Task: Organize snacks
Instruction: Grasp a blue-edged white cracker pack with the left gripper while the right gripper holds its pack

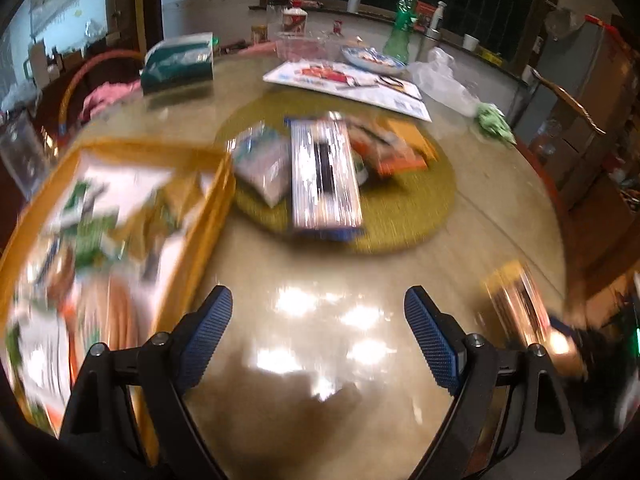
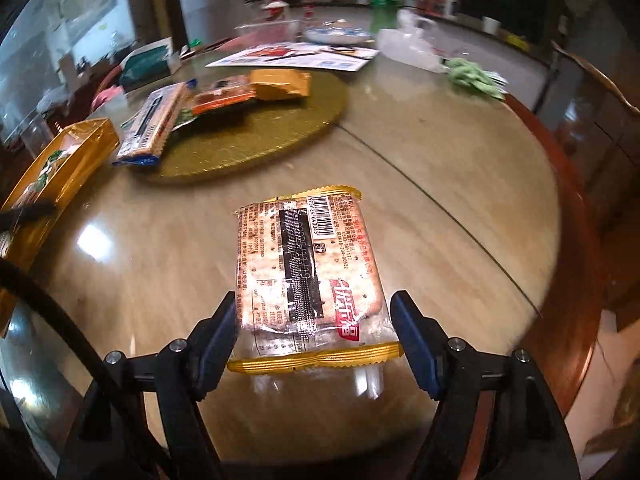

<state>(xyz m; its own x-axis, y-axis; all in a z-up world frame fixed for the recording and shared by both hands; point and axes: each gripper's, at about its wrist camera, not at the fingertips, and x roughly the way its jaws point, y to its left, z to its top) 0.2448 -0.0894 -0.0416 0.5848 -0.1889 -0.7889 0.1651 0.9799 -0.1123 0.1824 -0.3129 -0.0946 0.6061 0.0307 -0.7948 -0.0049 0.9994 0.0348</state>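
The cracker pack (image 2: 310,276) lies between the fingers of the right gripper (image 2: 314,334), back side up, its barcode end pointing away from the holder. The left finger (image 2: 218,336) touches the pack's edge; the right finger sits just beside the opposite edge, with a sliver of gap showing. Whether the pack is gripped and lifted or resting on the table (image 2: 420,152) cannot be told.

Judgement: the step in hand is carrying this pack to the yellow box (image 2: 60,164). To do it well, the fingers should close squarely on the long sides, lightly, since crackers break and the film is slick. The pack should travel level and go in flat.

The left gripper (image 1: 318,336) hovers over bare table, fingers wide and holding nothing. Its view is smeared by motion.

Containers: the box stands at the left edge of the table, just beside the round mat (image 2: 256,136). It holds several packets in white, green and orange; blur prevents a count or names.

On the mat lie more loose snacks: a long striped pack (image 2: 150,128), an orange packet (image 2: 224,98) and a torn yellow packet (image 2: 280,84). These are judged to be awaiting sorting.
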